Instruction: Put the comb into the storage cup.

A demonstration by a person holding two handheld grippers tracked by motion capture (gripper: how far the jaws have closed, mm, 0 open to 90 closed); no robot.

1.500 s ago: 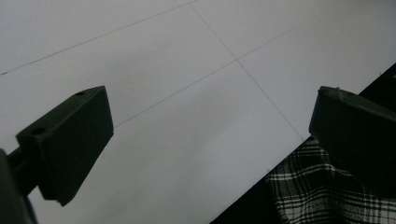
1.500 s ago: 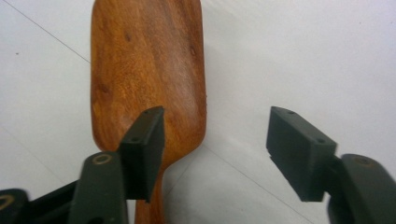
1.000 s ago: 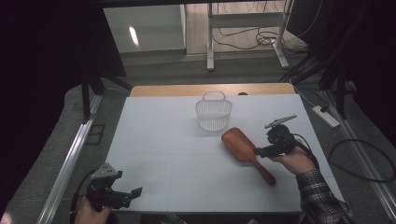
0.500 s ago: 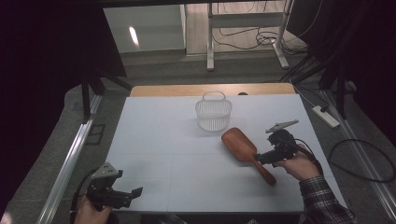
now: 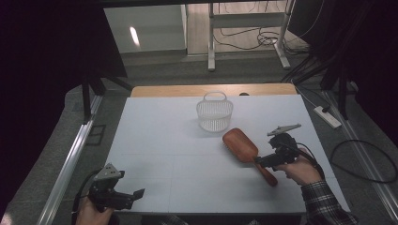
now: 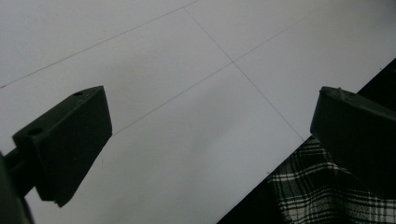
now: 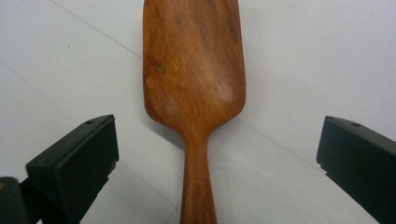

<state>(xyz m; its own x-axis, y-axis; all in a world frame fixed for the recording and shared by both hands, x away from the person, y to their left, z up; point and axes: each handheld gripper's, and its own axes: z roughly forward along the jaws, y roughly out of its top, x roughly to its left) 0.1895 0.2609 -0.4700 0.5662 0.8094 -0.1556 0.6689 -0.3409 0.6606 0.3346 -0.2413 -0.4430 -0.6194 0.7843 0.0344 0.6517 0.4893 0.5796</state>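
Observation:
A brown wooden hairbrush (image 5: pixel 246 152) lies bristles-down on the white table, right of centre, its handle pointing toward the near right. My right gripper (image 5: pixel 263 161) hovers over the handle with its jaws wide apart. In the right gripper view the hairbrush handle (image 7: pixel 196 182) runs up the middle between the two jaws of the right gripper (image 7: pixel 217 158), touching neither. My left gripper (image 5: pixel 133 194) is open near the table's front left corner, and in its own view the left gripper (image 6: pixel 210 135) has nothing but bare table between its jaws.
A white plastic basket (image 5: pixel 214 112) with a handle stands upright behind the brush, near the table's far middle. A wooden strip (image 5: pixel 187 90) borders the far edge. A power strip (image 5: pixel 328 117) and cables lie on the floor to the right. A plaid sleeve (image 6: pixel 327 191) sits at the table's front edge.
My right gripper has moved down toward the near edge along the brush, from beside the paddle to over the handle. The left gripper has barely moved.

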